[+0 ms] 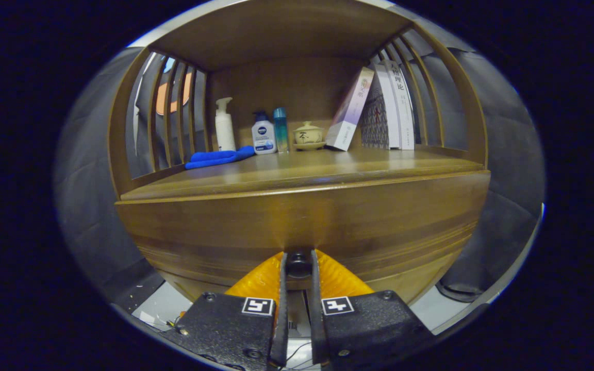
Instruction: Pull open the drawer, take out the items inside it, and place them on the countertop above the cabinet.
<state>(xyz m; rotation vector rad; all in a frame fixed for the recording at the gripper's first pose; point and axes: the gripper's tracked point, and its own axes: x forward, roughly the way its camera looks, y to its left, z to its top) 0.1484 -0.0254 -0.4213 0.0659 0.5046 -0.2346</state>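
Countertop: my view has the wooden countertop (328,167) mid-frame, bottles and books behind.
Drawer: drawer (302,221) front closed.
Jaws: my gripper (298,257) narrowed around the dark knob (298,266).

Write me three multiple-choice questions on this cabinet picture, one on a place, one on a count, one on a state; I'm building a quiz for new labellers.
1. Where does the blue cloth lie?
A. On the countertop, beside the white pump bottle
B. Inside the drawer
C. On the floor

2. How many bottles stand at the back of the countertop?
A. One
B. Three
C. Five

3. What is the gripper doing?
A. Hanging open, far from the cabinet
B. Holding a book
C. Closed on the drawer knob

Answers:
1. A, the cloth rests on the wood just in front of the pump bottle.
2. B, the pump bottle, a white bottle with a dark cap and a slim teal bottle stand in a row.
3. C, both fingers press on the dark knob at the drawer front, which sits flush.
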